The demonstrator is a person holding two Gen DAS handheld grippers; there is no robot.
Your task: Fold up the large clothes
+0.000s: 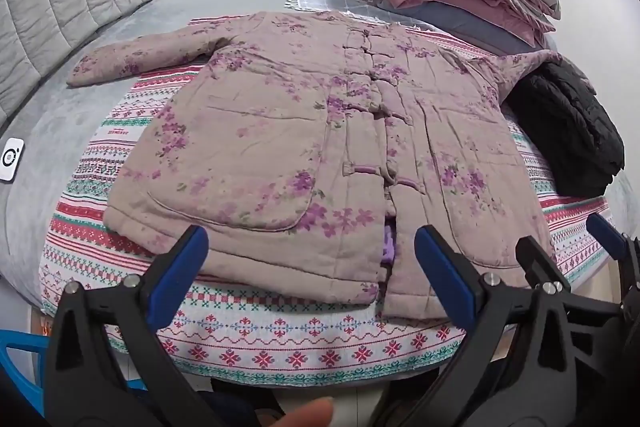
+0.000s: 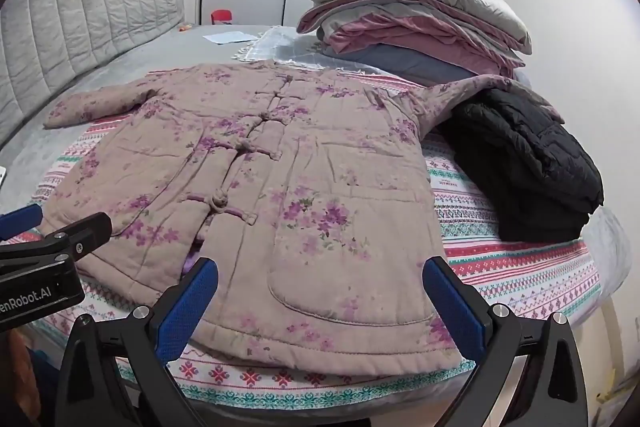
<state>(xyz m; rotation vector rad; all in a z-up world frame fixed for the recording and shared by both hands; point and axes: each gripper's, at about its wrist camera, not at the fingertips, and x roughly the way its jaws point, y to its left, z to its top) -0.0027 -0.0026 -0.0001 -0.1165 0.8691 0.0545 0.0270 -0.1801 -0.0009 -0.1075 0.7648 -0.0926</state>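
One padded mauve floral coat [image 1: 280,131] with knotted cloth fastenings lies flat, front up and sleeves spread, on a striped patterned blanket [image 1: 280,339] covering the bed. One folded black quilted jacket [image 2: 528,163] lies under its right sleeve. Two grippers, left gripper [image 1: 312,259] and right gripper [image 2: 320,291], hover over the hem, jaws wide apart and holding nothing.

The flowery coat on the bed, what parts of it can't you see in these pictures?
- Coat: its back and inside face the striped blanket in both views; only a purple sliver shows at the front slit.
- Far sleeve end: both views, it runs behind the black jacket.
- Hem: left wrist view, the open left tool covers bits; right wrist view, the open right tool does.
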